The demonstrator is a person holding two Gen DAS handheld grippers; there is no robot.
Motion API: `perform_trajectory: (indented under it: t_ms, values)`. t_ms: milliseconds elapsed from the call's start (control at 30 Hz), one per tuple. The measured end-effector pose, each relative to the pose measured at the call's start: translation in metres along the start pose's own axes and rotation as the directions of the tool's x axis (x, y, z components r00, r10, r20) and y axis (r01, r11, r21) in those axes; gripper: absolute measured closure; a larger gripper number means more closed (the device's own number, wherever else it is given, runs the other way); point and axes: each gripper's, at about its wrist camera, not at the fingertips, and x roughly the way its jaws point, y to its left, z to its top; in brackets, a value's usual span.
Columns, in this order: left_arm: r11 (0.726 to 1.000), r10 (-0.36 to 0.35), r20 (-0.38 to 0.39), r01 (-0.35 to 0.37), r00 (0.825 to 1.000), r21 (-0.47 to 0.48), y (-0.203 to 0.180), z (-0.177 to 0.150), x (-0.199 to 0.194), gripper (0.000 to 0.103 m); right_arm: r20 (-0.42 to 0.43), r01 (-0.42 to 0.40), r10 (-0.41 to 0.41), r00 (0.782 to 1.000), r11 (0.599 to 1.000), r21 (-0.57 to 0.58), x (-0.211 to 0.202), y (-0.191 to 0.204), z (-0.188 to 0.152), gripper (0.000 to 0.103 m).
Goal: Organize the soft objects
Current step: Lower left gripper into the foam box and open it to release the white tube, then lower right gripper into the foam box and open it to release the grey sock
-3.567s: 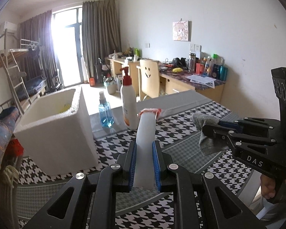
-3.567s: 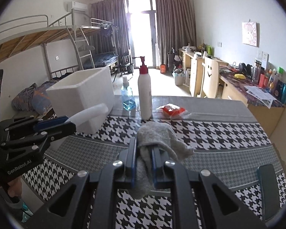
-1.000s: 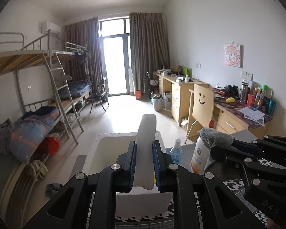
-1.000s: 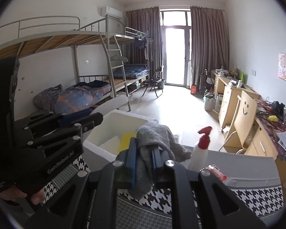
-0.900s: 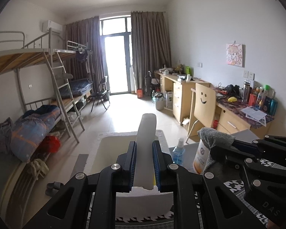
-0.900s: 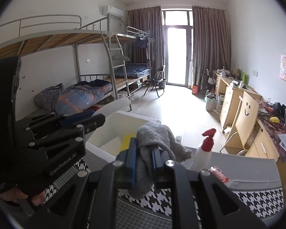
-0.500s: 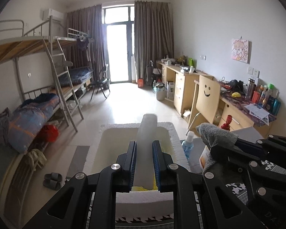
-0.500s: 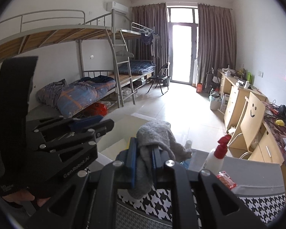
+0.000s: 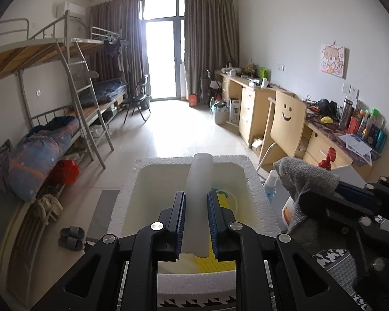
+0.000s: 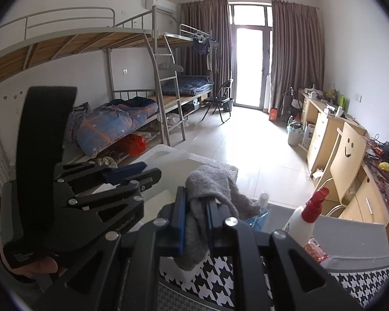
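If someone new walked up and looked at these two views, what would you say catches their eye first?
Probably the white foam strip clamped in the left gripper, poised over the open white polystyrene box with something yellow inside. Next, the crumpled grey cloth pinched in the right gripper, just right of that box. Behind them, the bright balcony door and metal bunk beds fill the room.

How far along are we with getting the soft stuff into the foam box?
Partly there. A yellow item already lies inside the white foam box. In hand: the left gripper has its jaws shut on a white foam strip poised over the box opening; the right gripper has its jaws shut on a gray cloth beside the box. Left: release both into the box.
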Motion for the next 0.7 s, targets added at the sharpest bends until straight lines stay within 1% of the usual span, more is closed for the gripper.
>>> perform_trajectory:
  t_ms: [100,133,200,233,267,333,433,500,567,633,700]
  values:
    - [1.000,-0.006,-0.014,0.006,1.000,-0.013,0.002,0.000,0.005,0.077,-0.001,0.000,0.000,1.000,1.000,0.001,0.001,-0.001,0.001,0.086]
    - [1.000,-0.003,-0.018,0.002,1.000,-0.016,0.003,0.000,0.006,0.073,-0.001,0.001,-0.001,1.000,1.000,0.001,0.001,-0.001,0.001,0.086]
    - [0.999,0.019,-0.017,-0.019,1.000,-0.028,0.007,0.000,0.006,0.054,-0.002,0.001,-0.001,1.000,1.000,0.003,0.001,-0.001,0.001,0.086]
    - [0.999,0.036,-0.007,-0.036,0.999,-0.031,0.010,0.000,0.004,0.036,-0.002,0.002,-0.002,1.000,1.000,0.004,0.001,-0.001,0.001,0.086]
    - [0.998,0.051,0.009,-0.050,0.999,-0.033,0.012,0.000,0.001,0.024,-0.001,0.003,-0.003,1.000,1.000,0.002,0.001,-0.001,0.001,0.086]
    - [0.997,0.069,0.032,-0.068,0.997,-0.034,0.014,-0.001,-0.004,0.019,-0.002,0.001,-0.001,1.000,1.000,0.001,0.002,0.000,0.001,0.086]
    - [0.996,0.082,0.034,-0.081,0.996,-0.039,0.019,-0.003,-0.007,0.013,-0.006,-0.002,0.002,1.000,1.000,-0.004,0.005,0.001,0.001,0.086]
    - [0.995,0.093,0.043,-0.091,0.995,-0.047,0.021,-0.004,-0.010,0.013,-0.011,-0.007,0.007,1.000,1.000,-0.003,0.009,0.001,0.001,0.086]
    - [0.993,0.113,0.057,-0.110,0.992,-0.051,0.025,-0.004,-0.013,0.006,-0.015,-0.012,0.012,1.000,1.000,-0.006,0.011,0.001,0.000,0.086]
    - [0.989,0.136,0.067,-0.132,0.988,-0.063,0.028,-0.006,-0.017,0.003,-0.018,-0.022,0.022,1.000,1.000,-0.011,0.013,0.003,0.001,0.086]
    - [0.988,0.140,0.069,-0.134,0.988,-0.076,0.034,-0.007,-0.020,0.003,-0.021,-0.028,0.027,0.999,0.999,-0.019,0.015,0.004,0.001,0.086]
